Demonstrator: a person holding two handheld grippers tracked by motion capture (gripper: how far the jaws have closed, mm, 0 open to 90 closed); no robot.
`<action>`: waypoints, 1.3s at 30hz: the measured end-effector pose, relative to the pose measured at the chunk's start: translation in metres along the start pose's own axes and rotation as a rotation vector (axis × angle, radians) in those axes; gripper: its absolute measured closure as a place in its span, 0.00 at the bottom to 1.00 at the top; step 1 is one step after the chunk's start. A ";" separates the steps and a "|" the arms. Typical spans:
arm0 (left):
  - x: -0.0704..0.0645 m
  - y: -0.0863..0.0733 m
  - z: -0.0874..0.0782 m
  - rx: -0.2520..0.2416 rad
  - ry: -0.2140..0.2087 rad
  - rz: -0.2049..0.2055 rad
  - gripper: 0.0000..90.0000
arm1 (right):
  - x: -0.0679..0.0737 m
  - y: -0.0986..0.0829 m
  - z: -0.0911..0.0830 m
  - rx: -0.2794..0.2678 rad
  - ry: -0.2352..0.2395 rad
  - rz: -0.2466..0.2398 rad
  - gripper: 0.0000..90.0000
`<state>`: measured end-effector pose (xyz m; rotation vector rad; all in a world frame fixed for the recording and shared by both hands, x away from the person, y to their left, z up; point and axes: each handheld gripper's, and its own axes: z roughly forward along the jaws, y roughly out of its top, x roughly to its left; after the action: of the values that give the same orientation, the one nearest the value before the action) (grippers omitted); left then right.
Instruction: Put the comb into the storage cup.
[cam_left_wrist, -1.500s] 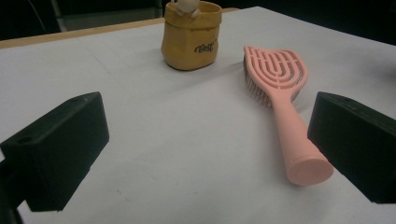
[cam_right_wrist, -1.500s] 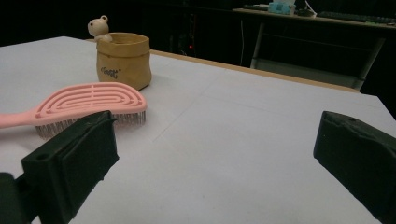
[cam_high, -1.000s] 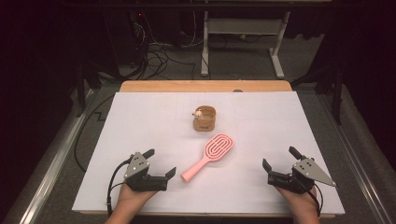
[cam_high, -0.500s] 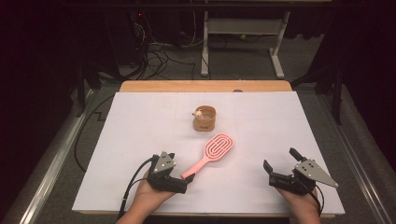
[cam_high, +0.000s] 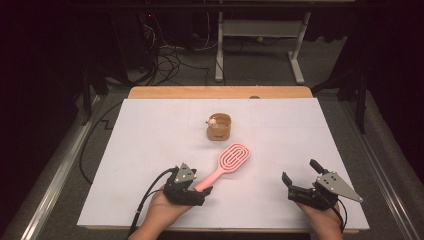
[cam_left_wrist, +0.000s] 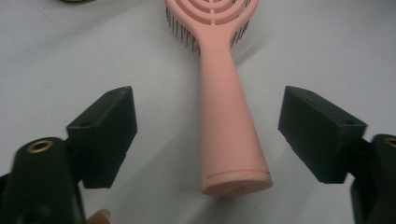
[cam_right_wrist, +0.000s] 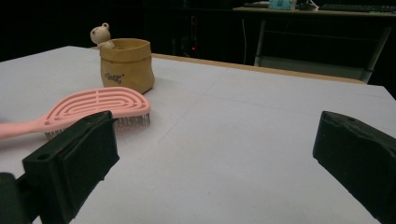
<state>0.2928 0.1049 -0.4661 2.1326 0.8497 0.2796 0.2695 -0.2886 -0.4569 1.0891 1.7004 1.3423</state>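
A pink hairbrush (cam_high: 227, 163) lies bristles down on the white table cover, its handle pointing toward the near left. My left gripper (cam_high: 202, 192) is open at the handle's end; in the left gripper view the handle (cam_left_wrist: 231, 140) lies between the two spread jaws without touching either. A small tan pot (cam_high: 219, 127) with a little bear figure on its rim stands just beyond the brush head. My right gripper (cam_high: 300, 177) is open near the front right, with nothing between its jaws; the right gripper view shows the brush (cam_right_wrist: 93, 109) and the pot (cam_right_wrist: 126, 64) off to its left.
The white cover (cam_high: 150, 140) spreads over a wooden table whose far edge (cam_high: 220, 92) shows. Beyond the table lie dark floor, cables and the legs of a white stand (cam_high: 260, 45). Open table surface lies left and right of the brush.
My left gripper has moved right from the front left to the end of the brush handle, with jaws now on either side of it. The right gripper has stayed put.
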 end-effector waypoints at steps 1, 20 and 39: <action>-0.001 0.000 0.001 0.003 -0.004 0.002 0.26 | 0.000 0.000 0.000 0.002 -0.001 0.002 0.01; -0.010 0.001 0.011 0.069 0.010 0.050 0.65 | -0.002 0.001 -0.004 -0.007 -0.013 0.001 0.01; 0.001 -0.011 -0.006 0.064 0.019 0.050 0.68 | -0.003 0.000 -0.005 -0.019 -0.015 0.011 0.02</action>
<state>0.2861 0.1143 -0.4703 2.2166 0.8268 0.3030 0.2657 -0.2929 -0.4552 1.0958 1.6700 1.3515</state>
